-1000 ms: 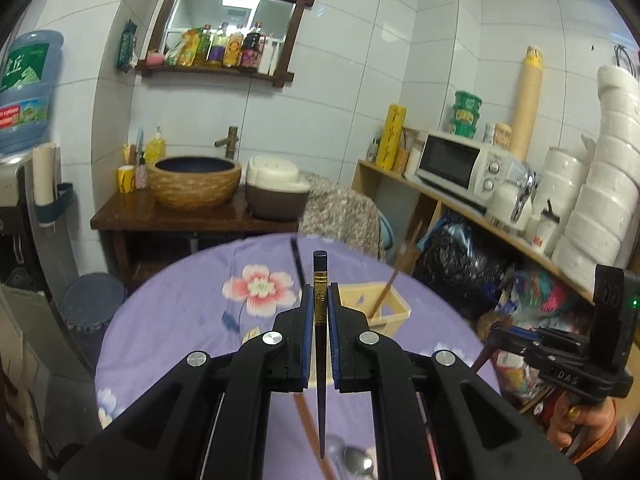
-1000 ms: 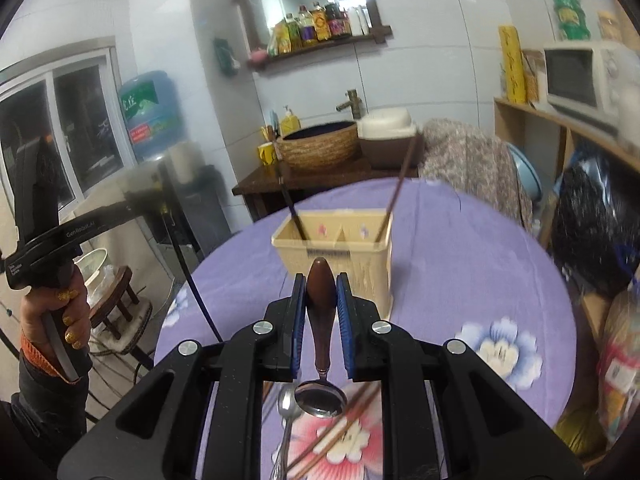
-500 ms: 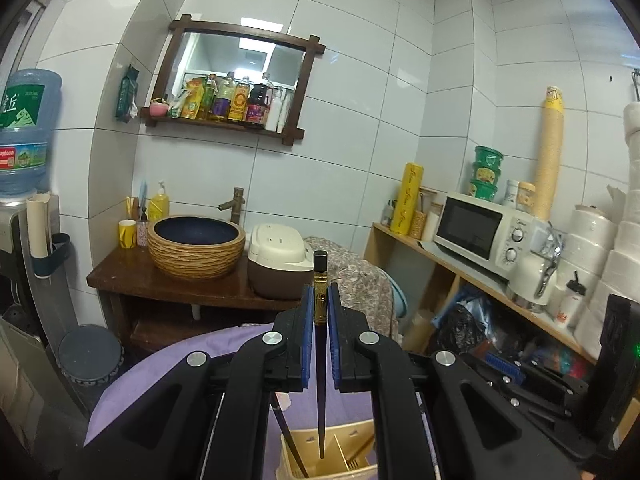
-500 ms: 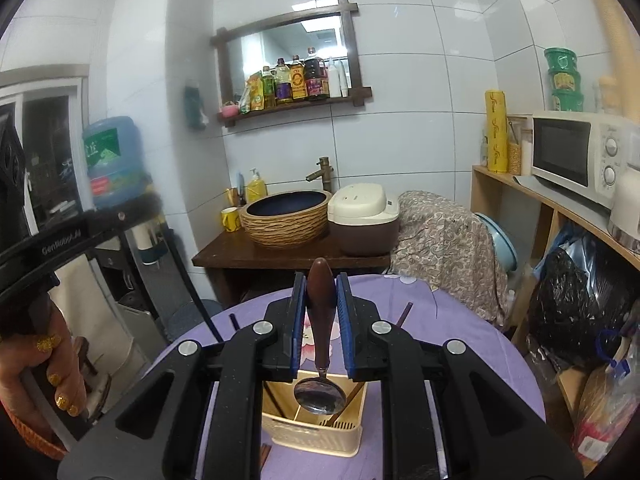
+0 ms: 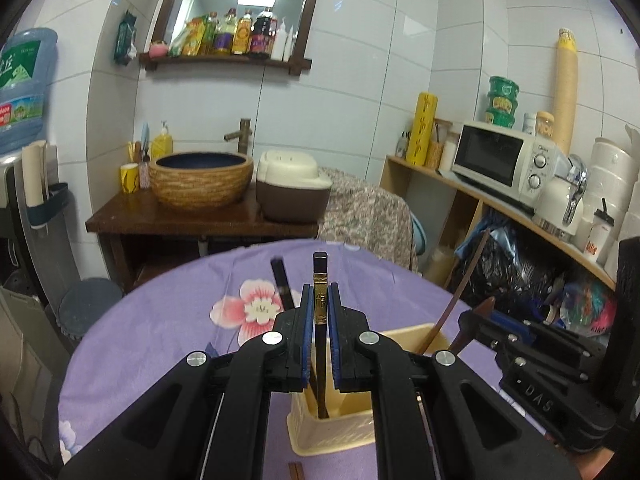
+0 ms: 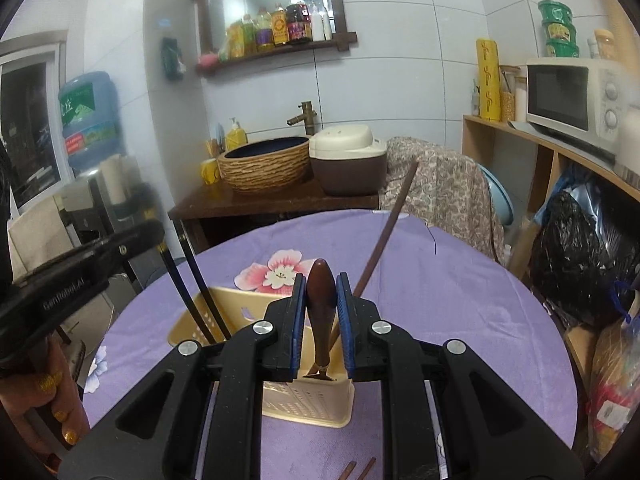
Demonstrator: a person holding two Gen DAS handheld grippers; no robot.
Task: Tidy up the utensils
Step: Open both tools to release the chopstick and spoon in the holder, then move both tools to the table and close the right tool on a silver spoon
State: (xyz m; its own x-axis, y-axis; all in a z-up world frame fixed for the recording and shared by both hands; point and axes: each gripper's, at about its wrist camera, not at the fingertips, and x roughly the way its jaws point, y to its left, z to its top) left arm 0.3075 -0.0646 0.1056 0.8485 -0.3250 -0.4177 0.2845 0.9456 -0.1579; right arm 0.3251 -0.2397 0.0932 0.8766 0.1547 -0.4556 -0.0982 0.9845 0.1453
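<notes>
Left gripper (image 5: 320, 334) clenches a thin, stiff, light chopstick (image 5: 320, 280) near its top; right gripper (image 6: 321, 312) grips a spoon (image 6: 320, 300) by its smooth wooden handle, likely slippery, both over the holder (image 6: 304, 400)

The holder (image 6: 304, 396) stands on the worktop (image 6: 460, 304), near its front edge; two chopsticks (image 6: 200, 292) lean in its left compartment, one (image 6: 384, 236) leans out of its right; the left hand-held gripper (image 5: 320, 320) holds a chopstick (image 5: 320, 292) upright, tip down inside the holder (image 5: 332, 432); the right hand-held gripper (image 6: 322, 312) holds a spoon (image 6: 320, 300) over the right compartment, bowl end down; behind the worktop a side table (image 5: 168, 216) carries a basin (image 5: 202, 178) and, to its right, a cooker (image 5: 292, 184); a microwave (image 5: 504, 160) sits on the shelf at right.
</notes>
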